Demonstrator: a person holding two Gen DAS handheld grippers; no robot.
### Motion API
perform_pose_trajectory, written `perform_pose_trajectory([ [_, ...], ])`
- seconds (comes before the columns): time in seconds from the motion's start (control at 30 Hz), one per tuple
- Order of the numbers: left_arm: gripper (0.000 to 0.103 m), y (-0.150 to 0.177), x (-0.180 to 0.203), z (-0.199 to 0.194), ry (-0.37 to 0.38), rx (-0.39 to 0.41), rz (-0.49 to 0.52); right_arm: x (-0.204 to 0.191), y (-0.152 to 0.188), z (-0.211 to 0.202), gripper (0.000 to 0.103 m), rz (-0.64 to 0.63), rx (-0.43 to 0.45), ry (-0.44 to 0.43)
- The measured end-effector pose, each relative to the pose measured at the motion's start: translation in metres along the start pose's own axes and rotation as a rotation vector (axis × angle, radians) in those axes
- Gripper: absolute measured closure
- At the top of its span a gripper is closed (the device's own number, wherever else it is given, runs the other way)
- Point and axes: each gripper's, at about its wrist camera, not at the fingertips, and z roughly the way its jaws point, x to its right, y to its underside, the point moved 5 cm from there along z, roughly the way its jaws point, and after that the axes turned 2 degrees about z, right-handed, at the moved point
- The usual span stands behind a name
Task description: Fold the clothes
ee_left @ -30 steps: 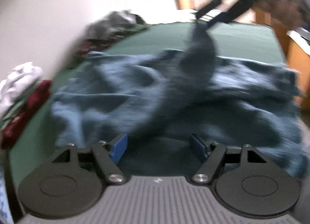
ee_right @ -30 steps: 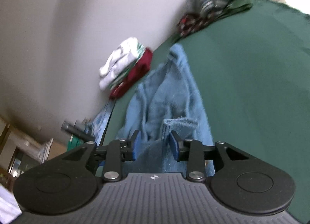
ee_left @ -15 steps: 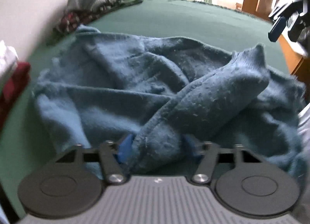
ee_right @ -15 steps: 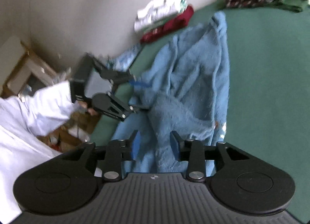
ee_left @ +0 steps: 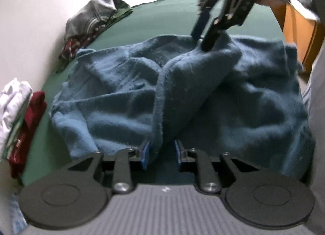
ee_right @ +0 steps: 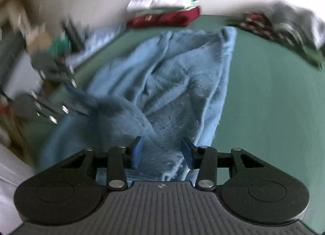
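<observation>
**Blue sweater sleeve being handled across the worktop**

The left claw (ee_left: 160, 151) is gripping a sleeve of the blue sweater (ee_left: 126, 100) lying rumpled across the green worktop (ee_left: 162, 19); the right claw (ee_right: 161, 151) is hovering released over its far end. Judging by this, the sleeve needs laying flat.

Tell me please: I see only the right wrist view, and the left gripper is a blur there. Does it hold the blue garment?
Observer: Yes. In the left wrist view the left gripper is closed on a hemmed fold of the blue garment.
Operator: Where are my right fingers on the cloth?
Observer: The right gripper is open, with its tips down on the far end of that same raised fold.
Operator: Is anything behind my gripper?
Observer: Wooden furniture stands just past the edge of the green surface.
</observation>
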Motion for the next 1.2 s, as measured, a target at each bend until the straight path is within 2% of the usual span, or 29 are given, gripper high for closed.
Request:
perform_pose_trajectory([
  [0.13, 0.078, 0.008, 0.005, 0.005, -0.021, -0.010, -0.002, -0.008, -0.005, 0.012, 0.057, -0.077, -0.115, -0.071],
  [0.2, 0.078, 0.009, 0.005, 0.005, -0.030, -0.003, -0.017, -0.012, -0.008, 0.018, 0.081, -0.115, -0.172, -0.107],
  [0.23, 0.076, 0.009, 0.004, 0.006, -0.033, 0.000, -0.025, -0.014, -0.013, 0.017, 0.103, -0.146, -0.169, -0.092],
  [0.27, 0.073, 0.009, 0.002, 0.006, -0.043, 0.004, -0.031, -0.017, -0.021, 0.013, 0.103, -0.183, -0.149, -0.059],
  [0.3, 0.063, 0.009, 0.000, 0.006, -0.056, 0.009, -0.036, -0.019, -0.030, 0.009, 0.103, -0.220, -0.128, -0.026],
  [0.33, 0.061, 0.007, -0.004, 0.006, -0.068, 0.014, -0.052, -0.022, -0.038, 0.005, 0.103, -0.257, -0.108, 0.007],
  [0.4, 0.061, 0.004, -0.017, 0.005, -0.106, 0.025, -0.094, -0.027, -0.054, -0.004, 0.103, -0.331, -0.067, 0.073],
  [0.47, 0.062, -0.001, -0.032, 0.001, -0.148, 0.050, -0.152, -0.025, -0.068, -0.012, 0.103, -0.295, -0.035, 0.058],
  [0.53, 0.067, -0.005, -0.041, -0.003, -0.146, 0.076, -0.207, -0.021, -0.082, -0.020, 0.102, -0.235, -0.006, 0.025],
  [0.6, 0.070, -0.007, -0.038, -0.004, -0.112, 0.091, -0.217, -0.017, -0.095, -0.028, 0.083, -0.175, 0.024, -0.007],
  [0.63, 0.069, -0.007, -0.033, -0.003, -0.089, 0.093, -0.202, -0.015, -0.102, -0.033, 0.060, -0.145, 0.039, -0.023],
  [0.67, 0.069, -0.007, -0.024, -0.001, -0.063, 0.088, -0.174, -0.013, -0.109, -0.037, 0.052, -0.115, 0.053, -0.039],
  [0.7, 0.065, -0.005, -0.014, 0.002, -0.047, 0.080, -0.141, -0.017, -0.102, -0.031, 0.054, -0.135, 0.019, -0.053],
  [0.77, 0.061, -0.002, 0.003, 0.007, -0.029, 0.060, -0.075, -0.037, -0.073, -0.006, 0.055, -0.312, -0.085, -0.054],
  [0.8, 0.058, 0.000, 0.007, 0.009, -0.026, 0.055, -0.058, -0.042, -0.065, 0.006, 0.055, -0.355, -0.109, -0.058],
  [0.9, 0.057, 0.000, 0.007, 0.008, -0.015, 0.054, -0.057, -0.046, -0.054, 0.038, 0.053, -0.397, -0.141, -0.084],
  [1.0, 0.055, -0.005, -0.010, 0.000, -0.020, 0.076, -0.088, -0.036, -0.053, 0.070, 0.051, -0.306, -0.201, -0.097],
  [1.03, 0.048, -0.006, -0.016, -0.002, -0.019, 0.080, -0.093, -0.034, -0.050, 0.076, 0.053, -0.278, -0.242, -0.115],
  [1.07, 0.042, -0.006, -0.020, -0.001, -0.004, 0.077, -0.090, -0.031, -0.046, 0.081, 0.057, -0.253, -0.280, -0.136],
  [1.1, 0.031, -0.005, -0.022, 0.002, 0.012, 0.066, -0.075, -0.031, -0.044, 0.081, 0.058, -0.239, -0.302, -0.154],
  [1.13, 0.029, -0.004, -0.023, 0.006, 0.026, 0.055, -0.055, -0.031, -0.043, 0.079, 0.071, -0.232, -0.316, -0.171],
  [1.17, 0.030, -0.003, -0.023, 0.010, 0.029, 0.046, -0.046, -0.032, -0.043, 0.075, 0.088, -0.235, -0.325, -0.174],
  [1.2, 0.029, -0.001, -0.024, 0.013, 0.027, 0.039, -0.040, -0.034, -0.043, 0.069, 0.088, -0.244, -0.332, -0.170],
])
